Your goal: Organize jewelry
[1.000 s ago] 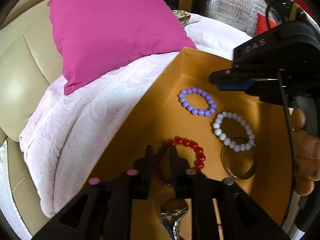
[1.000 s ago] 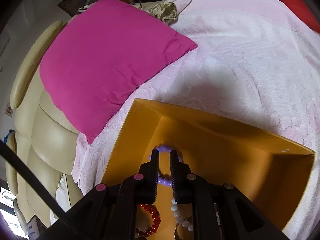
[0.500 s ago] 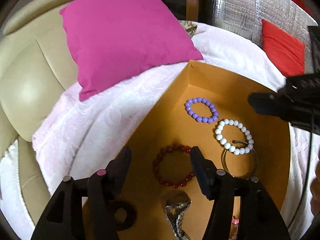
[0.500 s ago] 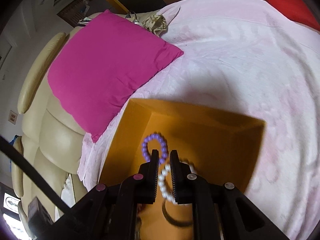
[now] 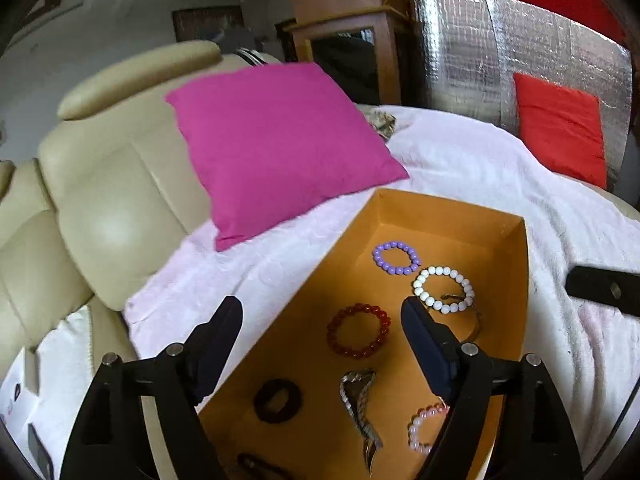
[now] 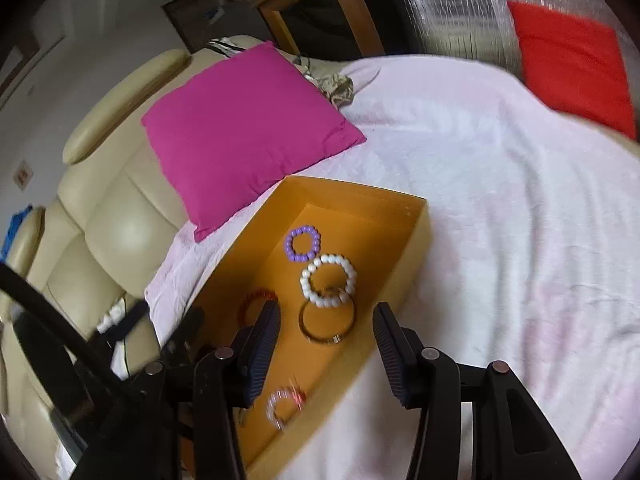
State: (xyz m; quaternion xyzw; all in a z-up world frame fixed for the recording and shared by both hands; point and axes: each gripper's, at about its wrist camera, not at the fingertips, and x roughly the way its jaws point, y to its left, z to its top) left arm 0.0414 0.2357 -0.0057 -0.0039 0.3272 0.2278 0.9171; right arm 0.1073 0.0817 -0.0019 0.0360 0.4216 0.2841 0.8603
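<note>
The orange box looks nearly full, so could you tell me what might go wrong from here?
The white bracelet overlaps the metal bangle and sits close to the purple bracelet, so a pinch there might lift or drag the wrong one. The box rests on a soft blanket and could tip or slide if a finger presses its wall. Both grippers hang open over it and might collide.

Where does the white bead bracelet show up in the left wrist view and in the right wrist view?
Left wrist: white bead bracelet lies right of centre, just above the right fingertip.
Right wrist: white bead bracelet lies at centre, overlapping a metal bangle.
Shared landmark: the purple bead bracelet lies just beyond it.
</note>
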